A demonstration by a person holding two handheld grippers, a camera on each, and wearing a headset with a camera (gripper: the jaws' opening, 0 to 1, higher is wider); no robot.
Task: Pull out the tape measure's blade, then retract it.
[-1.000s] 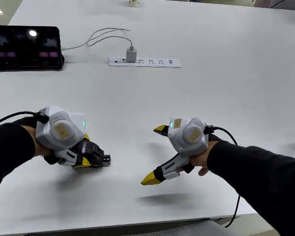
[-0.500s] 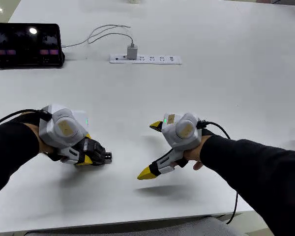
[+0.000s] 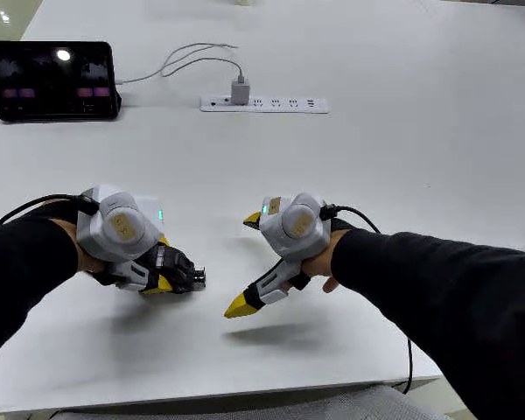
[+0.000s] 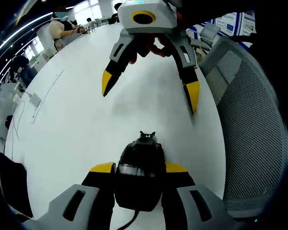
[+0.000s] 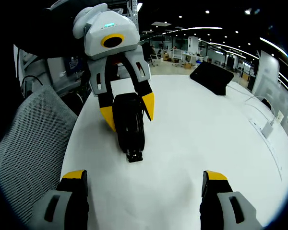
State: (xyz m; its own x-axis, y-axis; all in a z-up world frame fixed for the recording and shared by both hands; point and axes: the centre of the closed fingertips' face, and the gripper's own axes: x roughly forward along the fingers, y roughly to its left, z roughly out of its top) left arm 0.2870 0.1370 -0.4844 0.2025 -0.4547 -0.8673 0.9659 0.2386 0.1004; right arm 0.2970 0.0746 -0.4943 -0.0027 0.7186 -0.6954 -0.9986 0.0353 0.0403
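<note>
Tape measure (image 5: 129,125) clamped in the left hand-held gripper (image 4: 139,167) near the worktop's (image 3: 376,140) front edge; its long axis and blade tip are pointed at the right hand-held gripper (image 3: 244,262), held wide open and empty just opposite.

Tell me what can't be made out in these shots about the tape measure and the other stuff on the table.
- Head view: the tape measure has most of its case covered by the left gripper clamped on it.
- Left gripper view: the blade tip is too small and dark to show any markings.
- Head view: the tablet has a screen too small and glary to read.
</note>
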